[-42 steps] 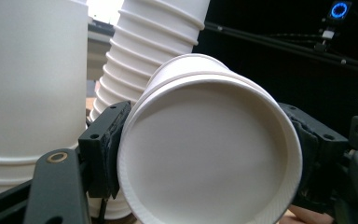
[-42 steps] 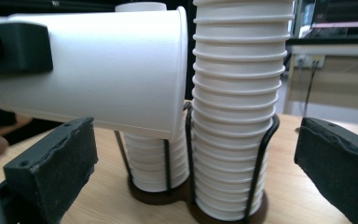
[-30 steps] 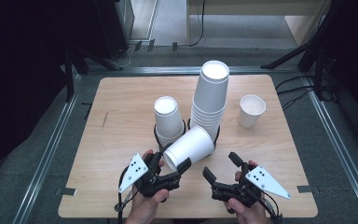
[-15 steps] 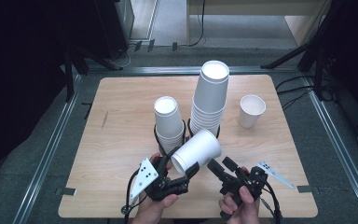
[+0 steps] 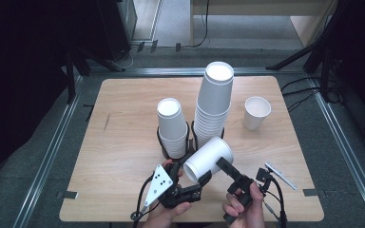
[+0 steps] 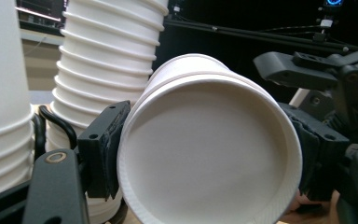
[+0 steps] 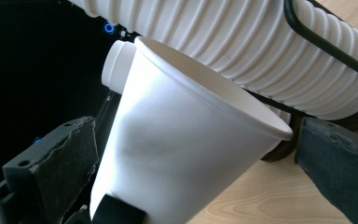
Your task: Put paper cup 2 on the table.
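At the near edge of the wooden table (image 5: 123,190), around 6 o'clock in the high view, two hands come in side by side, each holding a gripper. The left gripper (image 5: 197,183) pinches a white paper cup (image 5: 208,159) that lies tilted on its side in the air, its base end toward the person; in the left gripper view the black jaws press against both sides of the cup's bottom end (image 6: 209,163). The right gripper (image 5: 225,167) sits at the cup's 4 o'clock side, and in the right gripper view its padded jaws stand spread on either side of the cup (image 7: 177,140) without pressing it, the cup's wall rising between them. A small pen-like object (image 5: 280,175) lies on the table just at the right gripper's 3 o'clock. Just beyond the held cup, toward 12 o'clock, two stacks of upside-down paper cups stand in black wire holders: the short stack (image 5: 172,128) at 11 o'clock and the tall stack (image 5: 214,104) at 12 o'clock, leaning slightly. Farther off, at 2 o'clock, a single cup (image 5: 256,112) stands upright and apart from the stacks. Past the table's far edge lie grey floor and trailing cables (image 5: 304,85).
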`<state>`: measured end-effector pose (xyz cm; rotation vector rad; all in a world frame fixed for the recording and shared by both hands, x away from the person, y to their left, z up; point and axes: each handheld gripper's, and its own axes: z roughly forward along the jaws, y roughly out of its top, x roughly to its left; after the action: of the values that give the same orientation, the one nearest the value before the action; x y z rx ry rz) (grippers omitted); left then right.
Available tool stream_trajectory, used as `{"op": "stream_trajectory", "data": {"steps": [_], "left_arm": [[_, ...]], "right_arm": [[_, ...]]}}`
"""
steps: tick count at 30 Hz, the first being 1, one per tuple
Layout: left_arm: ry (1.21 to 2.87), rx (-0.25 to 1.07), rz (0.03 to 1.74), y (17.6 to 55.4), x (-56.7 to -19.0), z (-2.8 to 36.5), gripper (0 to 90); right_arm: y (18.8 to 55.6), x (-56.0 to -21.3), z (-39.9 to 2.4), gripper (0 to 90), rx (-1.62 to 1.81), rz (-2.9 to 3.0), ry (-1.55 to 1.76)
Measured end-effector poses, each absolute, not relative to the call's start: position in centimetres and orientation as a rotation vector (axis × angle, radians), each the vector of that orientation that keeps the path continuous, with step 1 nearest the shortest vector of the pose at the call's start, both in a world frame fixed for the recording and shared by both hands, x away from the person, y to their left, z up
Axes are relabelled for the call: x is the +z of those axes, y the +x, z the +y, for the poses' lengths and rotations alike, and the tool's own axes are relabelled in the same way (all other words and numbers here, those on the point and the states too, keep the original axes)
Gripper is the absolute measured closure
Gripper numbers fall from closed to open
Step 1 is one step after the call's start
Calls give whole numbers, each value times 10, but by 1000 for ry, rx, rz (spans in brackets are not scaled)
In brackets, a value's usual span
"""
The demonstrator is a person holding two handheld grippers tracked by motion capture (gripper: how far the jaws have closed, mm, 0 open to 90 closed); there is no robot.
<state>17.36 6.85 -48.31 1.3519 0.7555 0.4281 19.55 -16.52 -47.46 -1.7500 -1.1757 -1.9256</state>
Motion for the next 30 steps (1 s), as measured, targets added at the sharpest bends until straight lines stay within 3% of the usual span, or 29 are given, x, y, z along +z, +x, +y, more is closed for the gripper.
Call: {"op": "stream_trajectory", "data": {"steps": [25,30], "left_arm": [[1443,438,730,161,-495,40,242],[1449,431,729,162,-496,41,237]], "right_arm": [[206,-491,-166,2,-1831,-995,-1804],[206,-492,-168,68,-1845,-950,-1807]]}}
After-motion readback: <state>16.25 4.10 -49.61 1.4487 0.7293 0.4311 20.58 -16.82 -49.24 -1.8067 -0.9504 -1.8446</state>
